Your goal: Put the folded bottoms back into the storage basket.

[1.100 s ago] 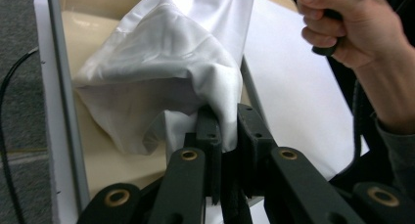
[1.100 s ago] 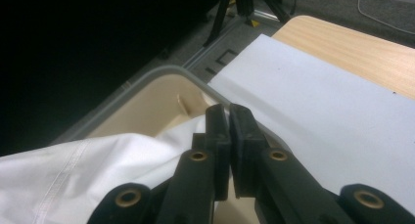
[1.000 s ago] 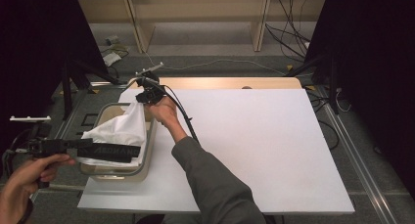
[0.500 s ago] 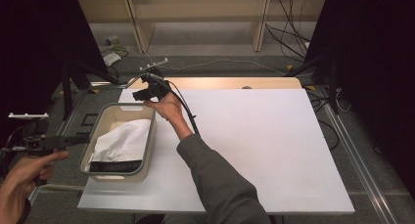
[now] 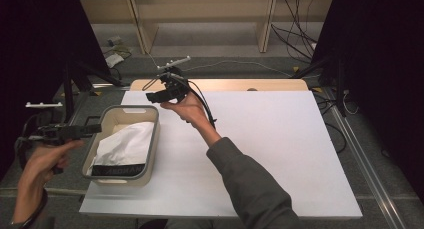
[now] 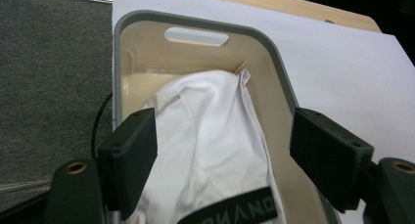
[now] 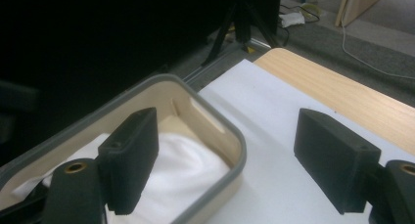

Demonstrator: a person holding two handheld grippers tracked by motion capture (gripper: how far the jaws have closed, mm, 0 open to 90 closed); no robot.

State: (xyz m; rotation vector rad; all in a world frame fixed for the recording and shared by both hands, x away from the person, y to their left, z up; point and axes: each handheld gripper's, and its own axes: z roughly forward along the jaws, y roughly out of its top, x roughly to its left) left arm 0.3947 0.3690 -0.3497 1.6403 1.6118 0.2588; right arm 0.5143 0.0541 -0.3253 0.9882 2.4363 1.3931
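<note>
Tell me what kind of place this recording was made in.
Probably a lab or studio set up for recording: black curtains flank a table with a white top, a tripod stands beside it, and loose cables run over the grey carpet.

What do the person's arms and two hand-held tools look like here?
Both tools are black: the left tool and the right tool, which trails a black cable. Up close, each shows two blocky matte-black pads with brass-ringed screw holes. The right arm wears a grey sleeve.
</note>
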